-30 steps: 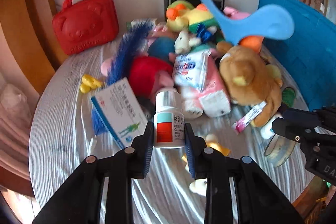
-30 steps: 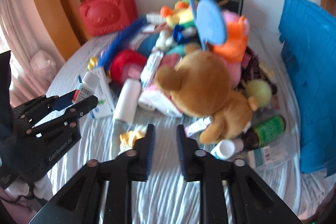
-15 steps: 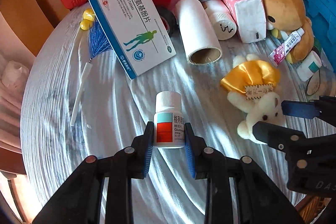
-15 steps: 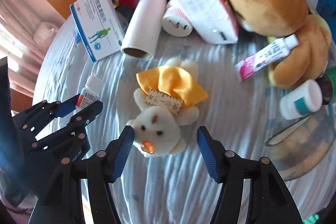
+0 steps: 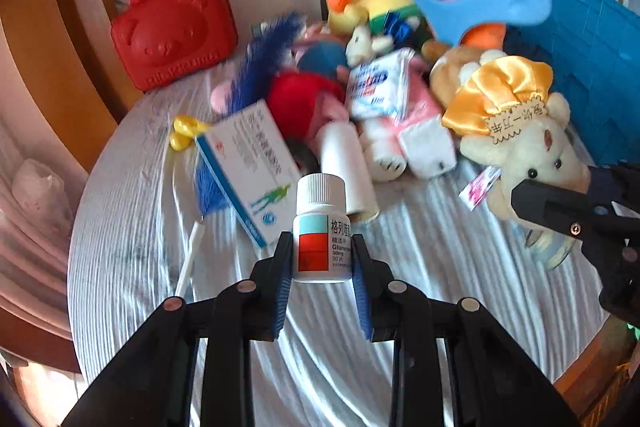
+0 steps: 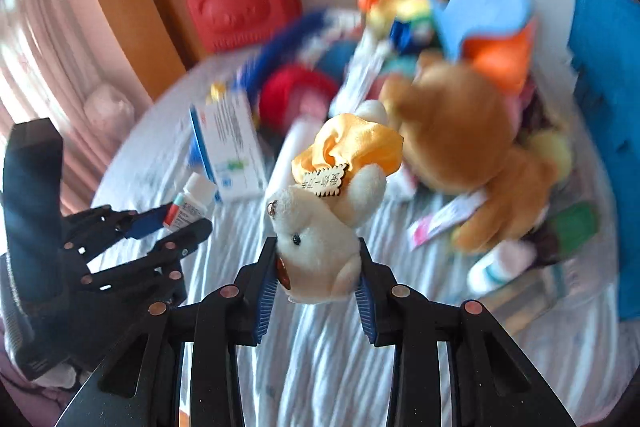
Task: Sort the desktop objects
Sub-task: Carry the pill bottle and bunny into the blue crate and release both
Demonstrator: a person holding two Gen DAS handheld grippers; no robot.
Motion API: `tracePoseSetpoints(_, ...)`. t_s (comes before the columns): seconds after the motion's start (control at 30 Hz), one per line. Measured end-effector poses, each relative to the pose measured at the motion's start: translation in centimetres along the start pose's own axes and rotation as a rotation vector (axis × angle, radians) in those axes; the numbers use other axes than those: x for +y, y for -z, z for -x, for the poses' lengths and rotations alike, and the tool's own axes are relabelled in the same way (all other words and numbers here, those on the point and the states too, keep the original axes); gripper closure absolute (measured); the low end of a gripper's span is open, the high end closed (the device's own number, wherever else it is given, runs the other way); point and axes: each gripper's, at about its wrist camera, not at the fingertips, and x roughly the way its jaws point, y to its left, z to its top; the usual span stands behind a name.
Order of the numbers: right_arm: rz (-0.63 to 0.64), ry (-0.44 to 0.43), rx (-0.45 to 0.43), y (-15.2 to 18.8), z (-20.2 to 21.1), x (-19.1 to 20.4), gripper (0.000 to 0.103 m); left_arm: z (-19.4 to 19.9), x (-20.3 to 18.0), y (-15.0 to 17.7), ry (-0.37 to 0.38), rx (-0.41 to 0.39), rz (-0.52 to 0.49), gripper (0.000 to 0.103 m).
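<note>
A small white pill bottle with a teal and red label stands upright between the blue pads of my left gripper, which is shut on it above the table. The right wrist view shows that bottle and the left gripper at the left. My right gripper has its jaws closing onto the head of a cream plush toy in a yellow satin dress, and the pads press into it. The toy hangs clear of the cloth. In the left wrist view the same toy sits at the tip of the right gripper.
A round table under a striped pale cloth carries a pile: a white and blue medicine box, a white roll, a blue feather duster, a brown teddy and a green bottle. A red bear case stands far left, a blue panel at the right.
Half a second ago the plush toy lay on the cloth between the wide-open right jaws; now they clamp its head and it is lifted. Both grippers pulled back from the table. The left still holds the bottle.
</note>
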Motion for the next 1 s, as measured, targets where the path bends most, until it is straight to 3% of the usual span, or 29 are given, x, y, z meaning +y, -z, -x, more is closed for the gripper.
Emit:
tracePoseSetpoints(0.27,-0.02,0.196,-0.343,-3.3,13.7,-6.3,0.069,8.6,-9.2,-9.6,0.148,-0.273,-0.051,0.076)
tracePoseSetpoints(0.5,-0.073,0.408,-0.523,-4.5,24.1,-16.2,0.069,14.1,-23.4,-18.2,0.268,-0.462,-0.142,0.076)
tracePoseSetpoints(0.7,-0.14,0.554,-0.551,-3.7,29.4,-26.0,0.068,14.7,-35.3,-23.2,0.357,-0.455,-0.187,0.076)
tracePoseSetpoints(0.87,-0.178,0.641,-0.517,-3.3,30.8,-32.1,0.068,15.0,-43.3,-24.7,0.386,-0.401,-0.217,0.076)
tracePoseSetpoints(0.93,-0.192,0.668,-0.5,-3.5,31.1,-34.0,0.068,14.8,-45.2,-24.5,0.389,-0.382,-0.231,0.073)
tracePoseSetpoints(1.0,-0.204,0.704,-0.481,-2.6,31.2,-35.5,0.068,14.1,-46.3,-24.7,0.387,-0.364,-0.24,0.06)
